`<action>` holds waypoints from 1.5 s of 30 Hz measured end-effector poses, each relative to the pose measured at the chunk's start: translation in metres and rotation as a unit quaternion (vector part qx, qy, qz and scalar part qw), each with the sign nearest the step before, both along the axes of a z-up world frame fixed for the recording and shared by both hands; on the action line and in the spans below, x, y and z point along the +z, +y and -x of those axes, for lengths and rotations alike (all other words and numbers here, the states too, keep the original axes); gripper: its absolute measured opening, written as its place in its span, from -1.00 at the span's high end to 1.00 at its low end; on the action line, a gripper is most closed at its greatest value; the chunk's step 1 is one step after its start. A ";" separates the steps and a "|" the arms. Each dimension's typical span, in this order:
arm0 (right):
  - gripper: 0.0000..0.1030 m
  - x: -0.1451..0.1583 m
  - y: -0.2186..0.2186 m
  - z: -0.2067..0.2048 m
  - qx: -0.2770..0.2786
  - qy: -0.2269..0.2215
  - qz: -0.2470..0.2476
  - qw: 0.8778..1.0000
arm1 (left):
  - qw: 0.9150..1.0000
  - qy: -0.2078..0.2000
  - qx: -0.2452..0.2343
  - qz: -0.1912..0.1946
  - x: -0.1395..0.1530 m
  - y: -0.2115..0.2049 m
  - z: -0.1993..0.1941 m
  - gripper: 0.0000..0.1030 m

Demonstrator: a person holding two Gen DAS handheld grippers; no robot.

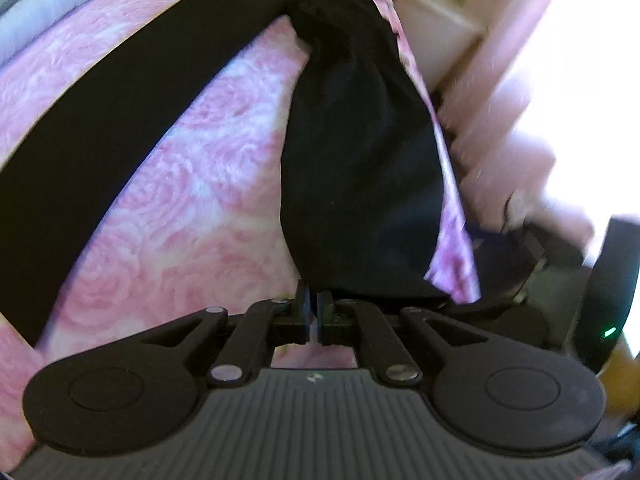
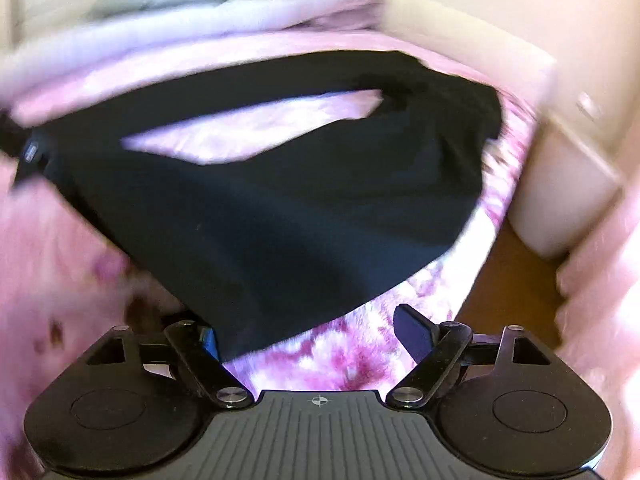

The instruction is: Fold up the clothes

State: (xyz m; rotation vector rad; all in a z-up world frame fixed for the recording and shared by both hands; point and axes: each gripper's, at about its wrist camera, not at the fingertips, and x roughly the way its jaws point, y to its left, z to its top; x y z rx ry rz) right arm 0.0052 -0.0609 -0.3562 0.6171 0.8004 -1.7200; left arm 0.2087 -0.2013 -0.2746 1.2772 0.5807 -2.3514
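Pink blanket (image 1: 192, 184) open leftward; cabinet (image 2: 572, 184) blocks right.

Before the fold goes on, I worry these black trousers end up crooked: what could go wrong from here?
The left hand-held gripper is shut at one leg's hem, apparently on a thin edge; a pull may slip it free. The right hand-held gripper stands open, holding nothing, so the black trousers could drag unevenly across the pink blanket. The legs lie splayed, so folding now would likely misalign them.
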 end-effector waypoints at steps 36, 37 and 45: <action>0.97 0.064 0.071 -0.058 0.299 0.042 -0.133 0.944 | 0.992 -0.115 0.000 0.050 -0.014 0.049 -0.048 1.00; 0.97 0.060 0.070 -0.059 0.298 0.040 -0.138 0.944 | 0.992 -0.118 0.006 0.046 -0.017 0.046 -0.052 1.00; 0.95 0.039 0.081 -0.073 0.359 0.033 -0.178 0.915 | 0.997 -0.067 0.036 0.002 -0.013 0.036 -0.051 0.96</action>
